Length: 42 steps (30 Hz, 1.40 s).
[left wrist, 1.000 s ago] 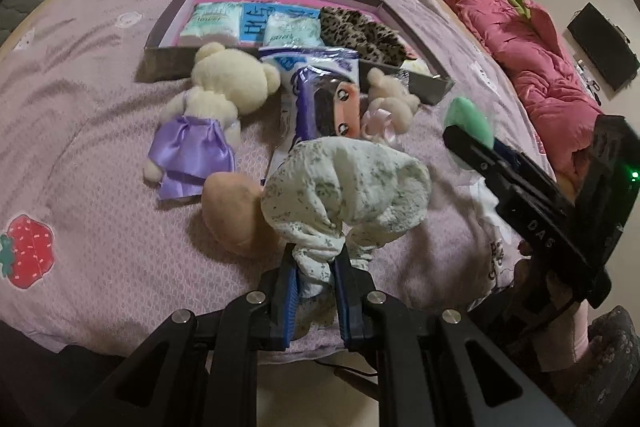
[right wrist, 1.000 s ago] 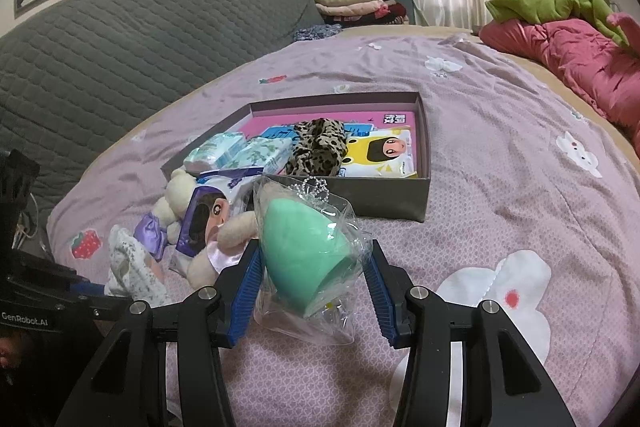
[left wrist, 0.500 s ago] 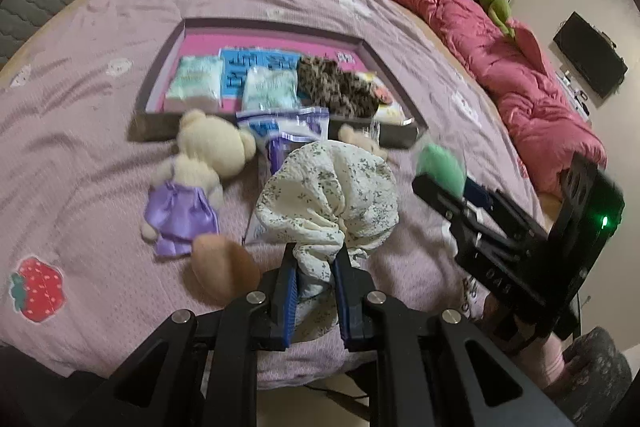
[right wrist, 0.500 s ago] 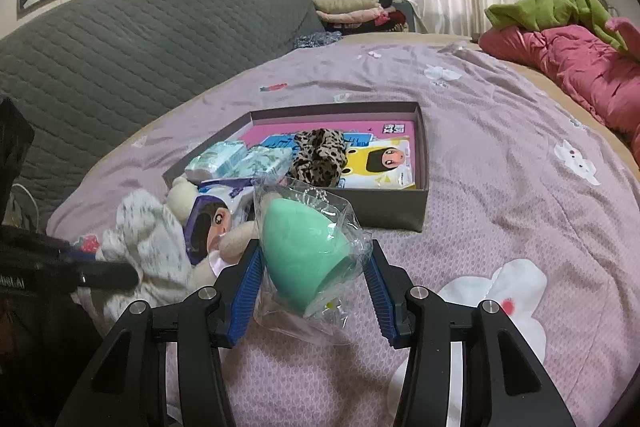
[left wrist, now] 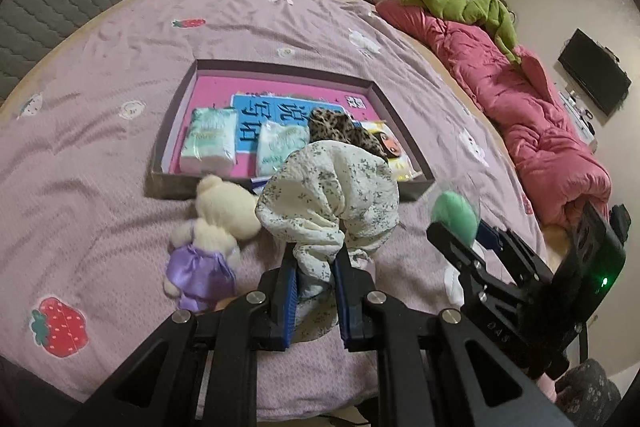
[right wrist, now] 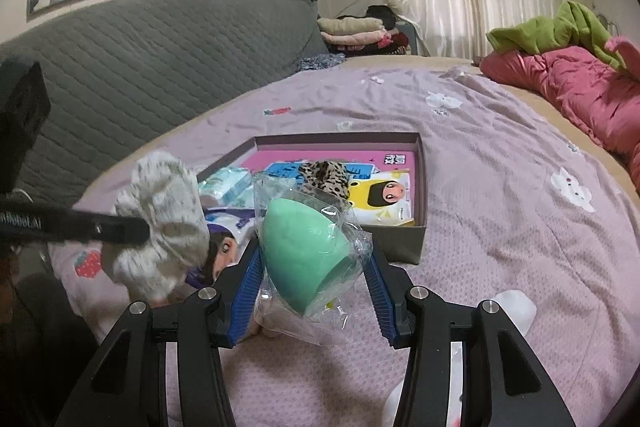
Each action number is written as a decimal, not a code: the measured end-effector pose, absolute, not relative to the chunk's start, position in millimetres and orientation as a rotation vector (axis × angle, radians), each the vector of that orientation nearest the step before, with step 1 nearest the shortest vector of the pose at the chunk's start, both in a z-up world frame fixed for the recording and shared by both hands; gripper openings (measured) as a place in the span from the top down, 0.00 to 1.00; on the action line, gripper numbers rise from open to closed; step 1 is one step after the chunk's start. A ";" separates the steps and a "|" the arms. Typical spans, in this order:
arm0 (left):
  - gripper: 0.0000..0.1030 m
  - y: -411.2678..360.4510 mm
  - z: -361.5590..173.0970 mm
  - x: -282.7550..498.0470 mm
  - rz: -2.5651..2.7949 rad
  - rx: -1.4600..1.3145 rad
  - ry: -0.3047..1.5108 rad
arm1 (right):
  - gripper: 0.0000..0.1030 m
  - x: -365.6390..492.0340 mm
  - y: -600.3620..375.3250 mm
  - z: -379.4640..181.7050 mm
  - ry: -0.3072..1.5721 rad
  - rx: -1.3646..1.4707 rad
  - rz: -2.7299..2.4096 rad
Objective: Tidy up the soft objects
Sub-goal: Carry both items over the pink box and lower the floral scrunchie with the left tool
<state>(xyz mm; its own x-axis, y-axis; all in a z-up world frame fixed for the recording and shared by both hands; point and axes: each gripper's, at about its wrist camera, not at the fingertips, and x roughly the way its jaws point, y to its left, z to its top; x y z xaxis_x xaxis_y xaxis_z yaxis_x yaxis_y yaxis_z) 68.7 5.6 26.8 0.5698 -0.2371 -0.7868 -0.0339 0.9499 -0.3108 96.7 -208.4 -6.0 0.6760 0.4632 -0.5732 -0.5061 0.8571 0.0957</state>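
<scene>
My left gripper is shut on a cream floral scrunchie, held up above the bed in front of the grey box. The same scrunchie appears at the left of the right wrist view. My right gripper is shut on a green sponge in a clear plastic bag, also raised near the box. Inside the box lie two tissue packs, a leopard-print cloth and a yellow cartoon packet. A cream teddy in a purple dress lies on the bedspread.
A purple cartoon doll packet lies beside the box, partly hidden by the scrunchie. A pink quilt with a green garment runs along the right side of the bed. A grey quilted headboard stands at the back.
My left gripper has risen with the scrunchie and swung toward the box, which now sits more fully in view. The right gripper with the green sponge has hardly moved.
</scene>
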 end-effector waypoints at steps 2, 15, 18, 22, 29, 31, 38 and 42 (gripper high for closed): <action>0.84 8.2 28.3 71.5 -0.110 -0.306 0.952 | 0.50 100.1 -208.9 -6.0 0.621 -0.069 0.543; 0.84 18.0 35.3 91.9 -0.053 -0.302 0.910 | 0.50 124.3 -200.4 1.1 0.562 -0.066 0.535; 0.84 16.4 39.7 96.6 -0.031 -0.273 0.893 | 0.50 130.4 -199.2 2.3 0.556 -0.060 0.540; 0.84 16.2 41.0 102.6 -0.021 -0.271 0.889 | 0.50 137.3 -198.8 6.2 0.532 -0.058 0.536; 0.84 16.4 40.2 112.7 -0.011 -0.267 0.884 | 0.50 144.9 -202.5 8.8 0.516 -0.061 0.515; 0.84 17.0 40.6 113.9 -0.009 -0.262 0.881 | 0.50 147.7 -202.4 9.5 0.510 -0.068 0.511; 0.84 19.2 41.3 122.7 0.003 -0.254 0.876 | 0.50 153.7 -198.3 14.1 0.481 -0.089 0.509; 0.84 24.1 43.9 130.6 0.013 -0.251 0.863 | 0.50 156.1 -195.5 16.8 0.460 -0.110 0.505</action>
